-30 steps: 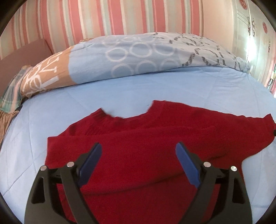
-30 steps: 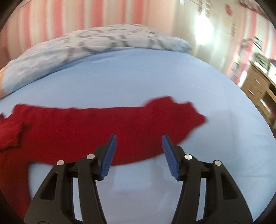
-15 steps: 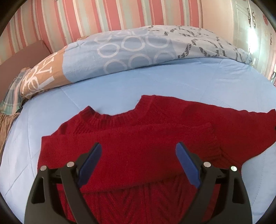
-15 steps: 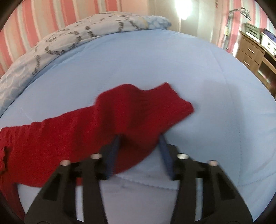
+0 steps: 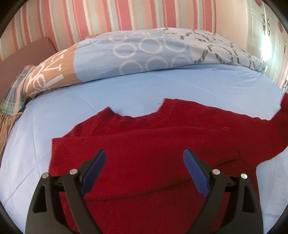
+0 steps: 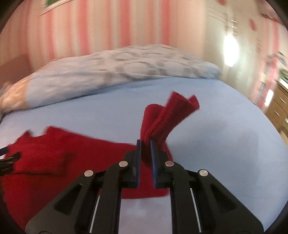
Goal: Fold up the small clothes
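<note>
A small red knit sweater (image 5: 144, 144) lies on the light blue bed sheet (image 5: 144, 86), neck toward the pillows, its left sleeve folded across the body. My left gripper (image 5: 144, 162) is open and empty, hovering over the sweater's body. My right gripper (image 6: 145, 144) is shut on the right sleeve (image 6: 167, 115) near the cuff and holds it lifted off the sheet (image 6: 225, 144). The lifted sleeve end shows at the right edge of the left wrist view (image 5: 282, 115). The sweater's body (image 6: 54, 153) lies at the left of the right wrist view.
A patterned blue and tan duvet (image 5: 144, 54) is bunched along the far side of the bed, against a pink striped wall (image 5: 108, 16). A wooden drawer unit (image 6: 279, 108) stands beyond the bed's right edge. The left gripper's tip (image 6: 9, 158) shows at the left edge.
My right gripper closed on the right sleeve end and lifted it off the sheet. My left gripper stayed open over the sweater with only slight shifts of view.
</note>
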### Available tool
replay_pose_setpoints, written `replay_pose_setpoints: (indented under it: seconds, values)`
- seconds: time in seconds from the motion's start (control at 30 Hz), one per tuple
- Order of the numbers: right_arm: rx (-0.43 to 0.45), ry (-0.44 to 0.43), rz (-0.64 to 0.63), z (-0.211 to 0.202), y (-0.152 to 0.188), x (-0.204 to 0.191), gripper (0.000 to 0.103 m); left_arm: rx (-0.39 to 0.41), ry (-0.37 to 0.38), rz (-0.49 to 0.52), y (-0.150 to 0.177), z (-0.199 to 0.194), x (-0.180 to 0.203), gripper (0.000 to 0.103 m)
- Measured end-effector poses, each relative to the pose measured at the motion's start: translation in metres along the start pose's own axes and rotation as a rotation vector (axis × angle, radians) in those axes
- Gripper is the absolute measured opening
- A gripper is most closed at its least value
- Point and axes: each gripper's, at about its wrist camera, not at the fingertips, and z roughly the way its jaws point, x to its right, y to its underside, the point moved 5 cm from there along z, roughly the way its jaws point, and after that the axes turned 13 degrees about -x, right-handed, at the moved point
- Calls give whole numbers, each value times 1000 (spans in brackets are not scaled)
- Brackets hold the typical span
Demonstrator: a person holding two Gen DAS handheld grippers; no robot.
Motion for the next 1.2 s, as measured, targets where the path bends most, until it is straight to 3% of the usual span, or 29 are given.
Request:
replay_pose_setpoints:
  seconds: [0.17, 0.3, 0.5, 0.73, 0.83, 1.0, 1.2]
  values:
    - [-26, -134, -121, -9, -1, -118, 10, -11, -32, -26, 13, -8, -45, 88]
    - [-96, -254, -212, 4, 16, -209, 10, -18, -62, -57, 28, -14, -85, 88]
    - [-237, -265, -307, 47, 58, -276, 10, -57, -90, -104, 49, -9, -131, 88]
    - [-221, -329, -347, 33, 64, -275, 33, -67, -46, -102, 57, -5, -118, 88]
    - [-202, -316, -334, 22, 62, -253, 58, -68, 25, -96, 57, -1, -99, 88]
    - [-199, -268, -284, 24, 64, -216, 58, -89, 102, -89, 59, 15, -71, 88]
    - [-184, -228, -242, 23, 67, -184, 58, -47, 190, -67, 45, 13, -39, 88]
